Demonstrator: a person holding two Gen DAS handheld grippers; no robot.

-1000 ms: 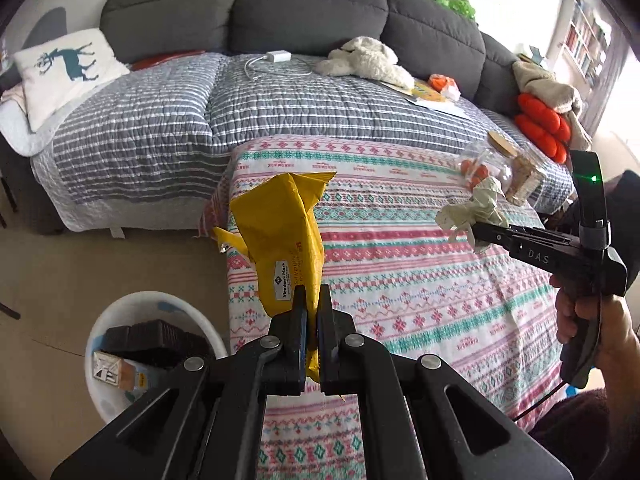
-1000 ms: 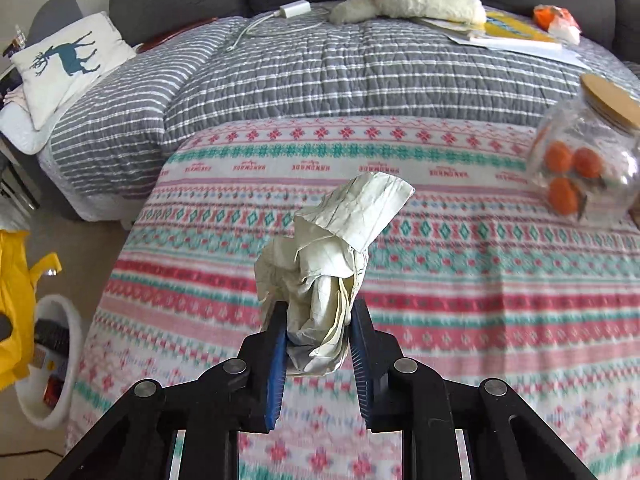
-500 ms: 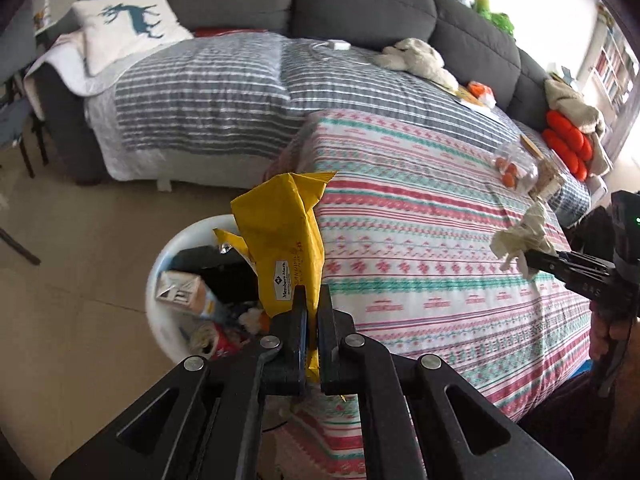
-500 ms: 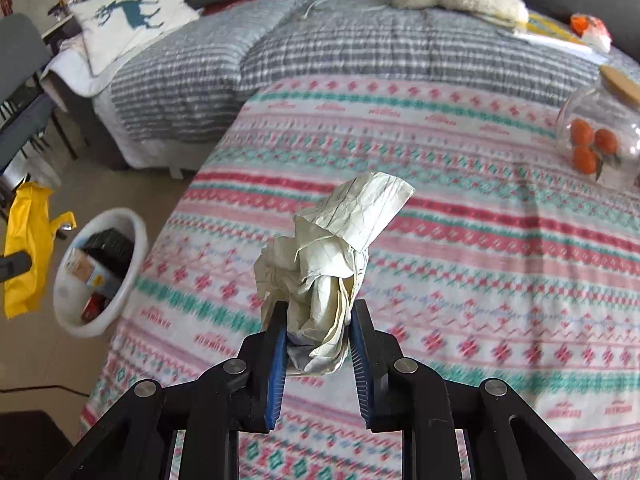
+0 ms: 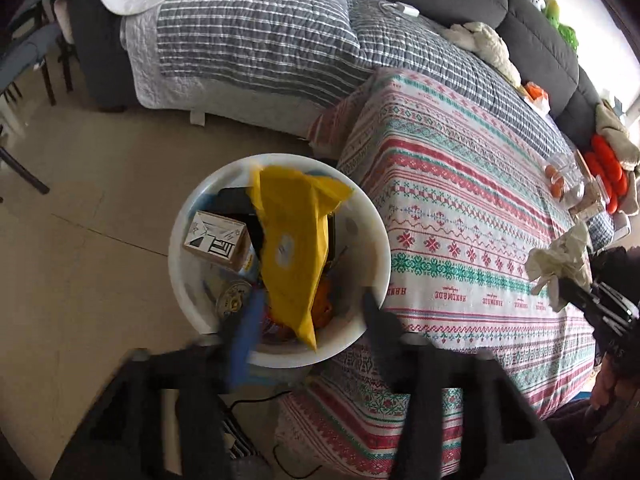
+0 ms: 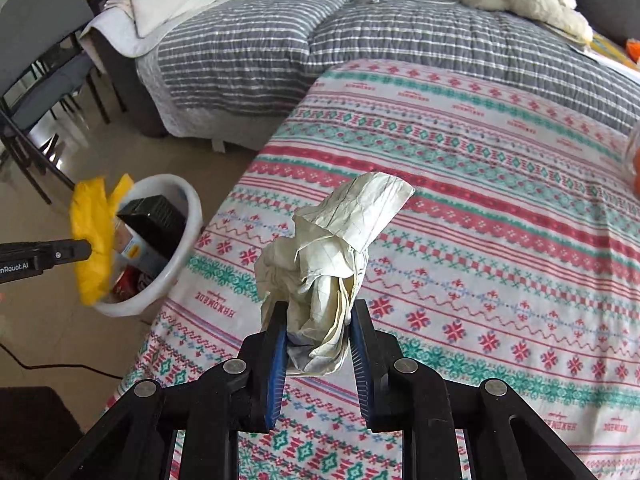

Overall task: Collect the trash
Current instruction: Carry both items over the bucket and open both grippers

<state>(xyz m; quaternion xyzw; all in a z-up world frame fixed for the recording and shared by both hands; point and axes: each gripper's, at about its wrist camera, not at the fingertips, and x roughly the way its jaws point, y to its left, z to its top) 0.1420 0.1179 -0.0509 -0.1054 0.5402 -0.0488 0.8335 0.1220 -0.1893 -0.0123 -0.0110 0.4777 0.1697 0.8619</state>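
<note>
My left gripper point(image 5: 308, 320) hangs over the white bin point(image 5: 179, 248) on the floor, its jaws opening wide and blurred. The yellow bag point(image 5: 292, 248) lies loose between them, apart from both pads, its lower end down among the trash. In the right wrist view the same yellow bag point(image 6: 92, 236) shows at the left gripper point(image 6: 86, 250), over the bin point(image 6: 192, 204). My right gripper point(image 6: 318, 320) is shut on a crumpled off-white paper wad point(image 6: 332, 264) above the patterned tablecloth point(image 6: 500, 208). The left wrist view also shows that paper wad point(image 5: 560, 256).
The bin holds a cardboard box point(image 5: 216, 240), a black box point(image 6: 154, 216) and a can. A sofa with a grey striped quilt point(image 5: 260, 40) stands behind. A glass jar of oranges point(image 5: 564, 180) sits on the table. A chair point(image 6: 36, 60) and a floor cable point(image 6: 60, 366) are at left.
The left gripper swung from over the table to above the bin and sank. Its jaws opened and let go of the yellow bag. The right gripper carried the paper toward the table's bin side.
</note>
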